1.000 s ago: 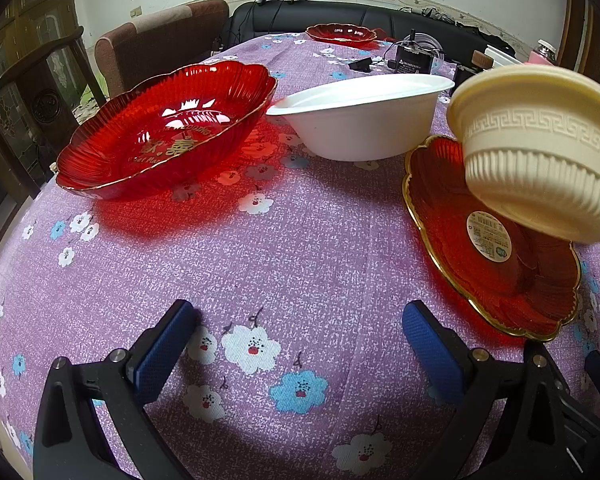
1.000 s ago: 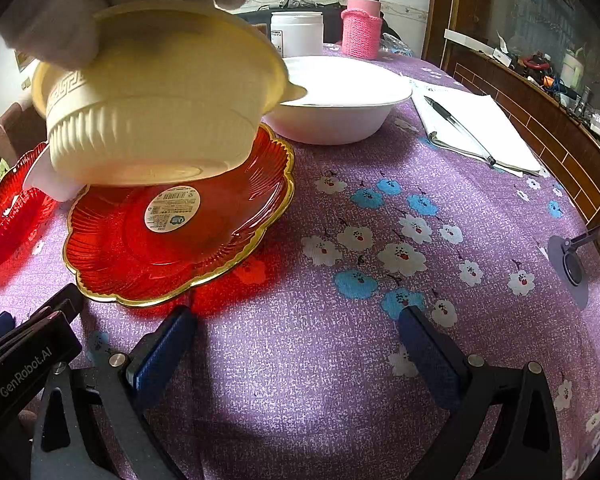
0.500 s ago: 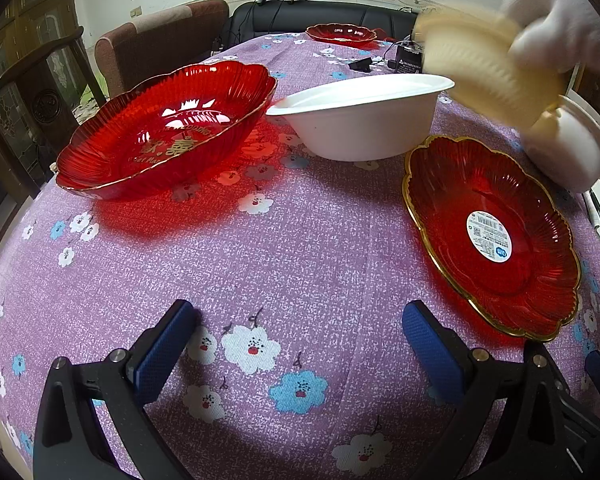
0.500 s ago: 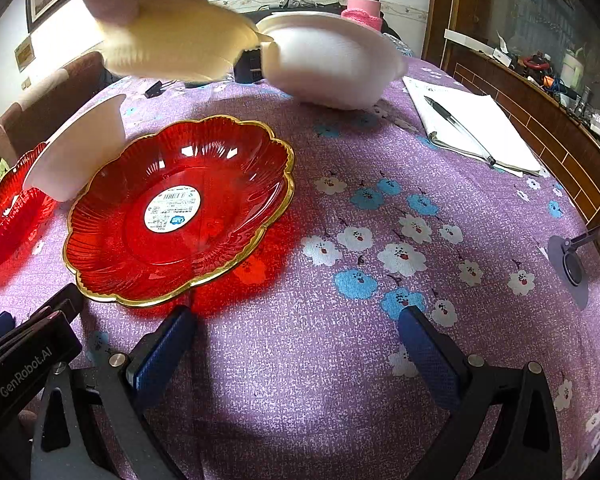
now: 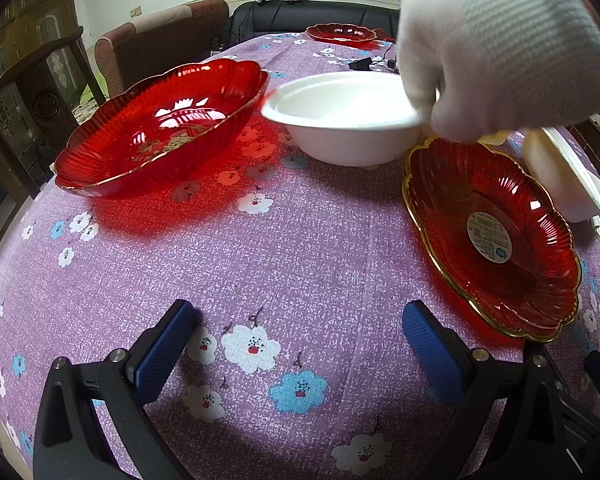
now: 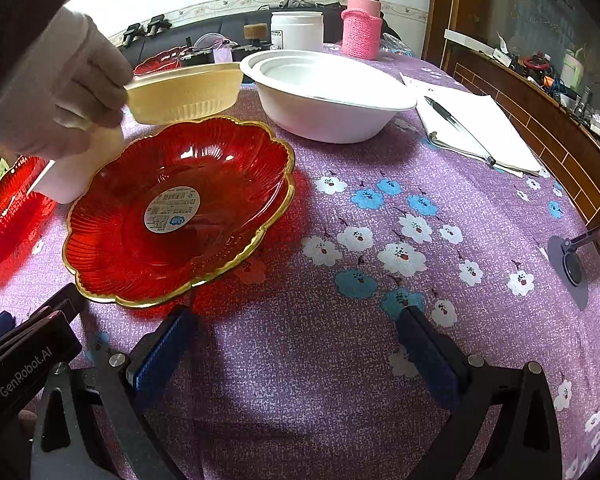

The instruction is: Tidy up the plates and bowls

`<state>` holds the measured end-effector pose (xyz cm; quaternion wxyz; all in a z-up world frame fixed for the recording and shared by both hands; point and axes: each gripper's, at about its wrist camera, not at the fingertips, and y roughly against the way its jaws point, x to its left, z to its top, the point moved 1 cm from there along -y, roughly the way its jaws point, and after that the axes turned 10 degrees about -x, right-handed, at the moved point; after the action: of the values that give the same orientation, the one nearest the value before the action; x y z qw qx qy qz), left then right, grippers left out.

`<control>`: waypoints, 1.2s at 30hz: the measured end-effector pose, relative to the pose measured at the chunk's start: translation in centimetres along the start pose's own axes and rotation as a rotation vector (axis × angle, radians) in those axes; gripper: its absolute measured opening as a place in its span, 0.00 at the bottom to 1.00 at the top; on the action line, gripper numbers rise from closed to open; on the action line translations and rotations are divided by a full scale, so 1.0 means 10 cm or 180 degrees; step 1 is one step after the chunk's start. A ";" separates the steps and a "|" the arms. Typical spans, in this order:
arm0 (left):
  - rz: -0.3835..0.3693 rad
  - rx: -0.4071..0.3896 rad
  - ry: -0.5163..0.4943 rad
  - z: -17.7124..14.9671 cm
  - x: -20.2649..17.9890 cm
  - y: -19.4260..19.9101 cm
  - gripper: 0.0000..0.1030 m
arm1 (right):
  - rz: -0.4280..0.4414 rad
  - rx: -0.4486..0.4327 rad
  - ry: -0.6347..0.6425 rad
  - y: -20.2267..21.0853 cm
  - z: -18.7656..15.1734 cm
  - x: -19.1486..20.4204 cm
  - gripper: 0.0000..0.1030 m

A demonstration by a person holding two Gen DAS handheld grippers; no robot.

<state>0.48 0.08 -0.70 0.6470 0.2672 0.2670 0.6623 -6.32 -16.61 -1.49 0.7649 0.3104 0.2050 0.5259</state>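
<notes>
My left gripper (image 5: 300, 344) is open and empty low over the purple flowered tablecloth (image 5: 300, 248). My right gripper (image 6: 300, 344) is open and empty just right of it. A gold-rimmed red plate (image 5: 496, 236) with a sticker lies ahead, also in the right wrist view (image 6: 180, 212). A deeper red dish (image 5: 164, 128) sits at the left. A white bowl (image 5: 348, 120) stands behind. A white-gloved hand (image 6: 56, 92) holds a cream bowl (image 6: 184, 94) behind the red plate. Stacked white bowls (image 6: 324, 92) stand at the right.
A second small red plate (image 5: 340, 34) lies far back. A notebook with a pen (image 6: 472, 128), a pink-sleeved bottle (image 6: 362, 20) and a white jar (image 6: 296, 30) stand at the back right. Chairs (image 5: 156, 44) and a sofa border the table.
The gloved hand lifted the cream bowl off the sticker plate, swung it back, and now holds it low behind the plate. Both grippers stayed still and open.
</notes>
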 end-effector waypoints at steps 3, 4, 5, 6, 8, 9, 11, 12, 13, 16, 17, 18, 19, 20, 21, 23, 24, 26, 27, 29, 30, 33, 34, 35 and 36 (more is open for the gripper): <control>0.0001 0.0000 -0.0001 0.00 0.00 0.00 1.00 | 0.0000 0.0000 0.0000 0.00 0.00 0.00 0.99; 0.0002 0.0000 -0.0002 0.00 0.00 0.00 1.00 | 0.0000 0.0000 -0.0001 0.00 0.00 0.00 0.99; 0.0001 0.0000 -0.0002 0.00 0.00 0.00 1.00 | 0.0000 0.0000 0.0000 0.00 0.00 0.00 0.99; 0.0001 0.0000 -0.0001 0.00 0.00 0.00 1.00 | -0.0001 0.0000 0.0000 0.00 0.00 0.00 0.99; 0.0001 0.0001 -0.0001 0.00 0.00 0.00 1.00 | 0.0000 0.0001 0.0000 0.00 0.00 0.00 0.99; 0.0001 0.0000 -0.0001 0.00 0.00 0.00 1.00 | -0.0001 0.0001 0.0001 0.00 0.00 0.00 0.99; 0.0001 0.0000 -0.0001 0.00 0.00 0.00 1.00 | -0.0001 0.0001 0.0001 0.00 0.00 0.00 0.99; 0.0001 0.0000 -0.0002 0.00 0.00 0.00 1.00 | -0.0001 0.0001 0.0001 0.00 0.00 0.00 0.99; 0.0001 0.0000 -0.0002 0.00 0.00 0.00 1.00 | -0.0001 0.0001 0.0001 0.00 0.00 0.00 0.99; 0.0001 0.0000 -0.0001 0.00 0.00 0.00 1.00 | -0.0001 0.0001 0.0001 0.00 0.00 0.00 0.99; 0.0001 0.0000 -0.0001 0.00 0.00 0.00 1.00 | -0.0001 0.0001 0.0001 0.00 0.00 0.00 0.99; 0.0001 0.0000 -0.0001 0.00 0.00 0.00 1.00 | -0.0001 0.0001 0.0001 0.00 0.00 0.00 0.99; 0.0002 -0.0001 -0.0001 0.00 0.00 0.00 1.00 | -0.0001 0.0001 0.0001 0.00 0.00 0.00 0.99; 0.0002 -0.0001 -0.0001 0.00 0.00 0.00 1.00 | -0.0001 0.0001 0.0001 0.00 0.00 0.00 0.99; 0.0004 -0.0001 0.0000 0.00 0.00 0.00 1.00 | 0.0000 0.0001 0.0000 0.00 0.00 0.00 0.99; 0.0011 -0.0004 0.0005 0.01 0.00 0.00 1.00 | -0.0001 0.0001 0.0000 0.00 0.00 0.00 0.99; 0.0012 -0.0005 0.0006 0.01 0.00 -0.01 1.00 | -0.0001 0.0001 0.0001 0.00 0.00 0.00 0.99; 0.0010 -0.0004 0.0005 0.01 0.00 -0.01 1.00 | -0.0001 0.0001 0.0001 0.00 0.00 0.00 0.99; 0.0011 -0.0004 0.0005 0.01 0.00 -0.01 1.00 | 0.0001 0.0001 0.0002 0.00 0.00 0.00 0.99; 0.0020 -0.0004 0.0018 0.01 0.00 -0.01 1.00 | 0.0025 0.0001 0.0020 -0.01 0.01 0.01 0.99; 0.0027 -0.0005 0.0025 0.01 0.01 0.00 1.00 | 0.0063 0.0001 0.0058 -0.02 0.02 0.01 0.99; 0.0037 -0.0006 0.0034 0.02 0.01 -0.01 1.00 | 0.0075 0.0001 0.0081 -0.03 0.03 0.02 0.99; 0.0036 -0.0006 0.0034 0.02 0.01 -0.01 1.00 | 0.0075 0.0001 0.0081 -0.03 0.03 0.02 0.99; 0.0038 -0.0007 0.0032 0.02 0.01 -0.01 1.00 | 0.0075 0.0001 0.0080 -0.04 0.03 0.02 0.99; 0.0037 -0.0007 0.0034 0.02 0.01 -0.01 1.00 | 0.0076 0.0001 0.0081 -0.04 0.03 0.03 0.99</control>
<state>0.69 0.19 -0.64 0.6420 0.2645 0.2683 0.6678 -5.77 -16.55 -1.49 0.7559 0.3063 0.2111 0.5388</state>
